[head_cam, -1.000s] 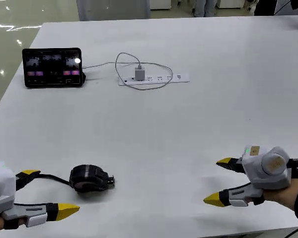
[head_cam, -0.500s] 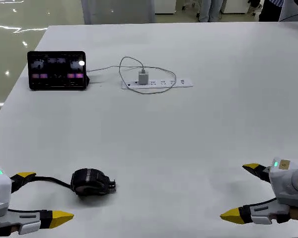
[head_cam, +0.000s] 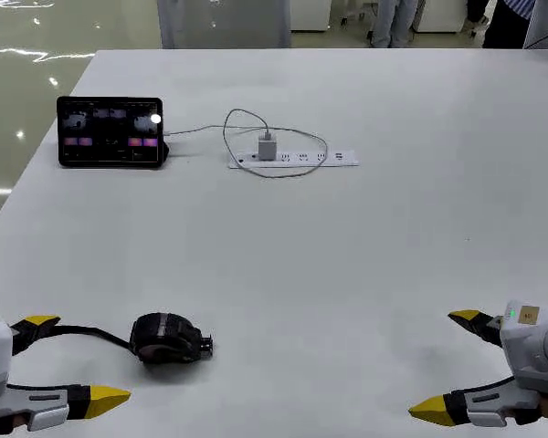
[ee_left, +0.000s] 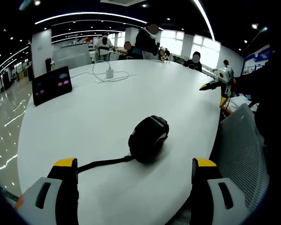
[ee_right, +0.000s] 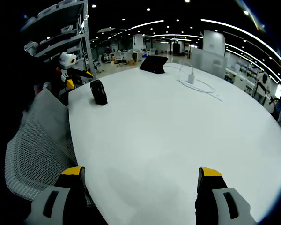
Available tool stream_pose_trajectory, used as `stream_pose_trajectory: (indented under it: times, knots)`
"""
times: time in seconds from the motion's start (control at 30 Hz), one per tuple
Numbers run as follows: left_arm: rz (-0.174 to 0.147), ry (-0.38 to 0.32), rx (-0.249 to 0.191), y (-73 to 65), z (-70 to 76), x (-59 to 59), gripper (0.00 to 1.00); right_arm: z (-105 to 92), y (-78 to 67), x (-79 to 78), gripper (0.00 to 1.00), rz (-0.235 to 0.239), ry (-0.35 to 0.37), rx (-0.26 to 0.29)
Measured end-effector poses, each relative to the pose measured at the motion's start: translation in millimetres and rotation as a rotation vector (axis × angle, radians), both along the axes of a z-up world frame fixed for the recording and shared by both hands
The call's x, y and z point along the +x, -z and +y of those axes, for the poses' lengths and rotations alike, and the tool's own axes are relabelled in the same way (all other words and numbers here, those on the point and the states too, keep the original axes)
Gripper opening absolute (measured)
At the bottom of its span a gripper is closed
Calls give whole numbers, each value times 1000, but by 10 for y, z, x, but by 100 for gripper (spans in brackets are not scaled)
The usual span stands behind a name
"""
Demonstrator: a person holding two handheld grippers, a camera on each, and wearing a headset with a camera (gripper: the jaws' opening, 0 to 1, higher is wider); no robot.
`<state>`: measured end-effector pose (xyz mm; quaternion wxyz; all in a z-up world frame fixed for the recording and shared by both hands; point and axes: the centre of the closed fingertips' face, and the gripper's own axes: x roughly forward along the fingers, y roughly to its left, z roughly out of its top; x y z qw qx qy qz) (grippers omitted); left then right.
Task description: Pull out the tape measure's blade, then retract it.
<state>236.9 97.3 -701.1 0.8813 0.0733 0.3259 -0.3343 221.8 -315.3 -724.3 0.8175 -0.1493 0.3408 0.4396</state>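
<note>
White table [head_cam: 365, 228]. Near right: right gripper [head_cam: 443, 363], jaws wide, empty. Near left: left gripper [head_cam: 82, 359], jaws wide, empty. Just right of it, in line with its gap: tape [head_cam: 167, 338], long axis left-right. Left nearer; right well apart.

matt white table [head_cam: 347, 237], blk plastic tape measure [head_cam: 167, 338]

Black tape measure [head_cam: 168, 338] (strap [head_cam: 82, 333] trailing left) lies on the table — blade retracted.

tape measure [head_cam: 167, 338]: black | table [head_cam: 365, 237]: white | left gripper [head_cam: 75, 359], right gripper [head_cam: 446, 363]: white, yellow-tipped | tablet [head_cam: 110, 132]: black
</note>
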Motion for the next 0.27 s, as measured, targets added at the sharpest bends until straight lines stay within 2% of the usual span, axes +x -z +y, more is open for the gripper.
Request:
stream_pose_trajectory:
  times: [0.27]
  knots:
    - [1, 1, 2, 5, 3, -7, 99, -13, 3, 4, 99, 0, 0, -2]
